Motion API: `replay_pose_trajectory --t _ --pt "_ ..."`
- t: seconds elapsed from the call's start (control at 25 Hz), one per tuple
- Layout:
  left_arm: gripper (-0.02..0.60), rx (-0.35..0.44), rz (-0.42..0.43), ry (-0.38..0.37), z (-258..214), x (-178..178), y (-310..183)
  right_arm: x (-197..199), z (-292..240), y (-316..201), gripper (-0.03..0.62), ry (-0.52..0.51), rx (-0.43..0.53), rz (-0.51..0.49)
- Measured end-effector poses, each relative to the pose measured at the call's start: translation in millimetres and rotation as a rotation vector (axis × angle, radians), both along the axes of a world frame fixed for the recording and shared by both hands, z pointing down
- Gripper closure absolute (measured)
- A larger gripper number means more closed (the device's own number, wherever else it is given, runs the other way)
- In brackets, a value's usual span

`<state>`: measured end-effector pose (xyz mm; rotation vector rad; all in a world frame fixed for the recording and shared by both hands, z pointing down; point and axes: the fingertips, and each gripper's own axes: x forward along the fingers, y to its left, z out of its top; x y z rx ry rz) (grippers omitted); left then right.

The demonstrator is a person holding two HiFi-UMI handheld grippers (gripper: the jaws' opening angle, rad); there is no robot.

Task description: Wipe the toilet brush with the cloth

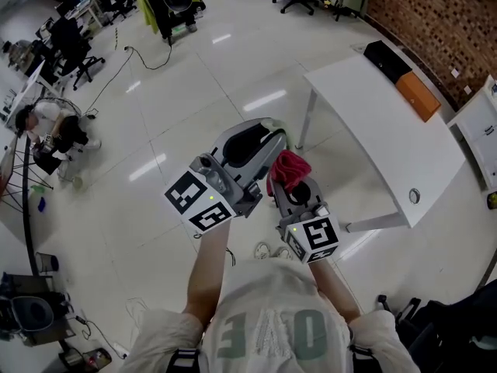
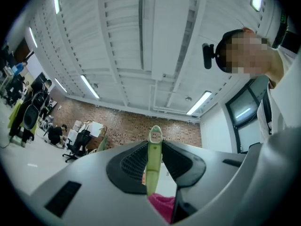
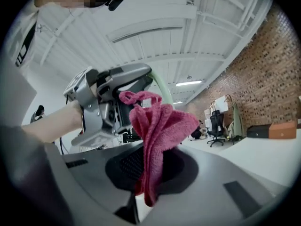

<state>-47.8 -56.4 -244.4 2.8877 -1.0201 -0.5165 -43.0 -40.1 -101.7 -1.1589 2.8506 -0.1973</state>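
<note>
Your left gripper (image 1: 260, 142) has its jaws clamped on the toilet brush (image 2: 154, 161). You can see only the light green handle. It stands straight up between the two jaws, with its tip poking out past them.

Your right gripper (image 1: 291, 186) has its jaws squeezed on the cloth (image 1: 289, 168). The cloth is pink and fluffy. It bunches up above the jaws, and one end hangs down below them.

You hold both grippers up in the air in front of you, close together, left beside right. The cloth is just to the right of the left gripper, right by the green handle. You cannot tell if the cloth touches the handle.

A white table (image 1: 388, 130) stands on the shiny floor (image 1: 155, 115), far to your right.
</note>
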Motion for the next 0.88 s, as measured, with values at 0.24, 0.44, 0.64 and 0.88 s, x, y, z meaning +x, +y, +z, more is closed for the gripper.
replay_pose_trajectory --t 0.24,0.44,0.64,0.88 --pt "0.480 -0.032 0.062 -0.008 17.0 12.1 -1.9 1.7 -58.5 -4.4 0.563 -0.037 0.142 -0.006" --pt "0.480 -0.038 0.076 0.043 17.6 8.3 -6.9 -0.4 -57.4 -6.1 0.562 -0.022 0.152 -0.027" --pt "0.480 -0.037 0.047 0.073 28.8 -18.2 -21.7 24.0 -39.8 3.0 0.562 -0.068 0.126 -0.022" --pt "0.480 0.081 0.112 0.069 39.7 -29.6 -20.3 95.8 18.3 -25.4 0.563 0.044 0.017 0.128"
